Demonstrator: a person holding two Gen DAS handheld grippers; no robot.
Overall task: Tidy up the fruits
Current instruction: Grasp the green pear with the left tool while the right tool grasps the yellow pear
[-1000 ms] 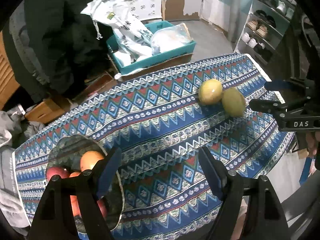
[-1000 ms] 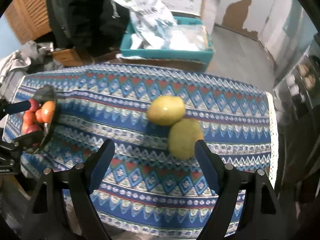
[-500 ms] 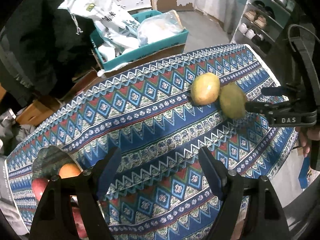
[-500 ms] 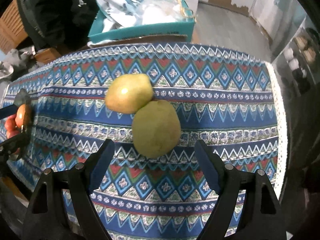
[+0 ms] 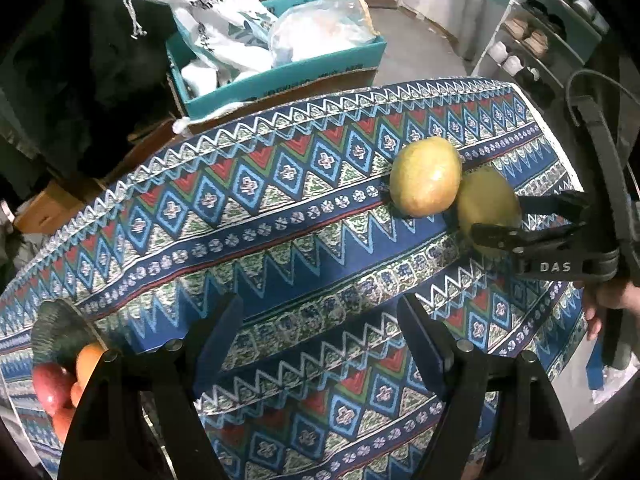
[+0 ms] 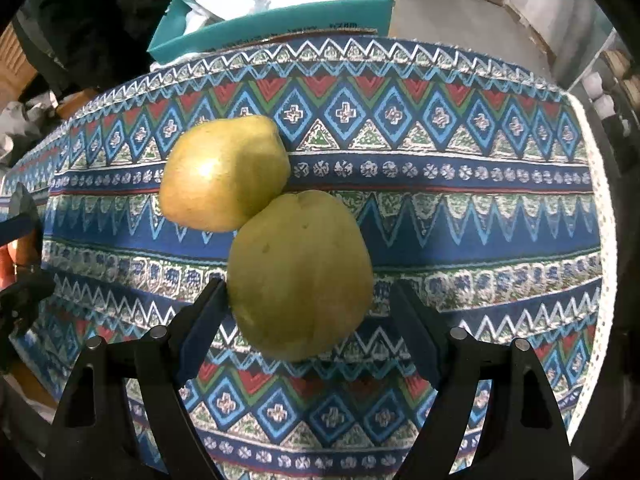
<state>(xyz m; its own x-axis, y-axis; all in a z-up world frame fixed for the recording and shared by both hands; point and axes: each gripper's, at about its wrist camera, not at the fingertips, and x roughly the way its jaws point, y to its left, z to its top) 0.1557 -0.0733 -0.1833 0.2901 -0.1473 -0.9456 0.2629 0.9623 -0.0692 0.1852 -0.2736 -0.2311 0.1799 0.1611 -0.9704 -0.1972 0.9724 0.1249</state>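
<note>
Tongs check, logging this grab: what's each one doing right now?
Left tongs: open, holding nothing.
Right tongs: open, straddling the green fruit, not yet clamped.

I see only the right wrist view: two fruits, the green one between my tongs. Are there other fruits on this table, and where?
Observer: Yes. The left wrist view shows a bowl at the left end of the table, with red and orange fruits in it.
Operator: Do the left tongs hold anything?
Observer: No. The left tongs are open and hold nothing; they hang above the cloth beside that bowl.
Operator: From the side, are my tongs truly around the green fruit?
Observer: Yes. The right tongs show one finger on each side of the green fruit, and the jaws are not closed on it.
</note>
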